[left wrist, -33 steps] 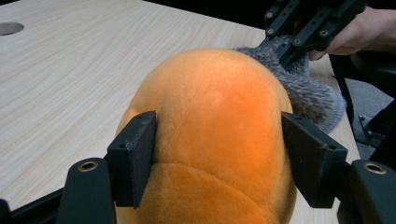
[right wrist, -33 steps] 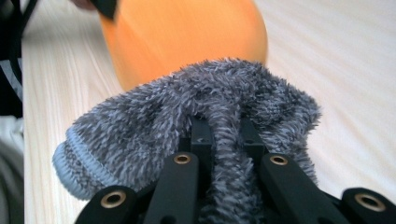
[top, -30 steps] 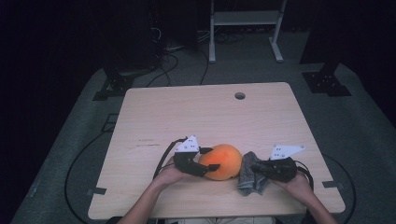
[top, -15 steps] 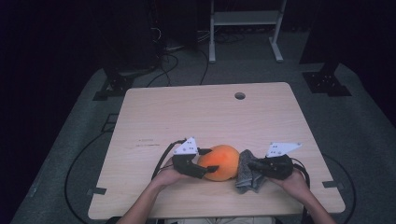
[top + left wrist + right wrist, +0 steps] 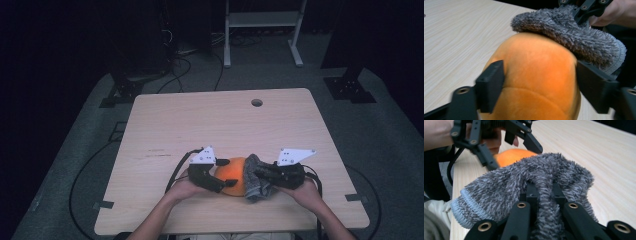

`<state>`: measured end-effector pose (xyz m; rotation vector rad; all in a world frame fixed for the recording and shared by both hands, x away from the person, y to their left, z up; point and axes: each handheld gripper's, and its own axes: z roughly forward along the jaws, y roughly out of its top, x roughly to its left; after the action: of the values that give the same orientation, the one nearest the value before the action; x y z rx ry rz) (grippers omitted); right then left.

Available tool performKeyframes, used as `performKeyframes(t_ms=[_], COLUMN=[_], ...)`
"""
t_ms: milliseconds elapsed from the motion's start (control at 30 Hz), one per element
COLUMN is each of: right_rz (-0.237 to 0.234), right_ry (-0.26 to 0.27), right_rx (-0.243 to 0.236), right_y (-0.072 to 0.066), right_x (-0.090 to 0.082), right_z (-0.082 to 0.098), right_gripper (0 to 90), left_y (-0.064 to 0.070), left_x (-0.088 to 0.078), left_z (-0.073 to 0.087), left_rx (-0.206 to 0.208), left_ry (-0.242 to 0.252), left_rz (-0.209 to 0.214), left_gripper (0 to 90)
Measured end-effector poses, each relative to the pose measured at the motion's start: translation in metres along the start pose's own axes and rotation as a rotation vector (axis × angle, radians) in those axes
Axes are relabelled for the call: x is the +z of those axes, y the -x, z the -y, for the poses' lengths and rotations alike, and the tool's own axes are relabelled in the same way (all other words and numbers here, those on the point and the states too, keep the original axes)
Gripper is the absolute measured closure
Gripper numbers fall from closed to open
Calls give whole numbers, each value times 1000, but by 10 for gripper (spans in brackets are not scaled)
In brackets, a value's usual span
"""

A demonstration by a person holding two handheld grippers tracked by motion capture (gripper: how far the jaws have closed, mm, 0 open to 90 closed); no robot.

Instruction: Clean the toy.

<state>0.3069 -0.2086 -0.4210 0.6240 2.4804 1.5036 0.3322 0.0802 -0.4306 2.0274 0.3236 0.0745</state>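
On the counter [image 5: 220, 125], near its front edge, an orange plush ball [image 5: 534, 82] sits half hidden beneath a fuzzy grey sock [image 5: 524, 182]. The left gripper [image 5: 212, 177] straddles the ball, fingers just opening, contact unclear. The right gripper [image 5: 267, 175] pinches a sock fold, fingertips buried in pile.

a light wooden table [image 5: 210, 125] with a small round hole [image 5: 257, 102].
an orange soft ball [image 5: 231, 175] and a fuzzy grey sock [image 5: 257, 177] sit at its 6 o'clock edge.
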Motion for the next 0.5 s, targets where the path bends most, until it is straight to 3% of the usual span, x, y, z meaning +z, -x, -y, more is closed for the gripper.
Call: performKeyframes(t_ms=[100,233,333,367,500], right_rz=[11,30,25,6,-23], right_ry=[-30,-64,-21,13,23], right_rx=[39,58,45,31,-16], right_y=[4,6,4,1,-7], right_x=[-7,-15,-20,-19,-10], right_z=[19,28,20,10,-5], right_gripper=[812,812,812,812,811], left_y=[4,7,9,9,11], left_x=[1,4,7,7,7], left_z=[0,0,-1,-1,0], left_rx=[31,49,65,68,84], left_ry=[-9,-10,-16,-16,-16], left_rz=[-2,9,10,10,15], left_gripper=[287,310,324,325,325])
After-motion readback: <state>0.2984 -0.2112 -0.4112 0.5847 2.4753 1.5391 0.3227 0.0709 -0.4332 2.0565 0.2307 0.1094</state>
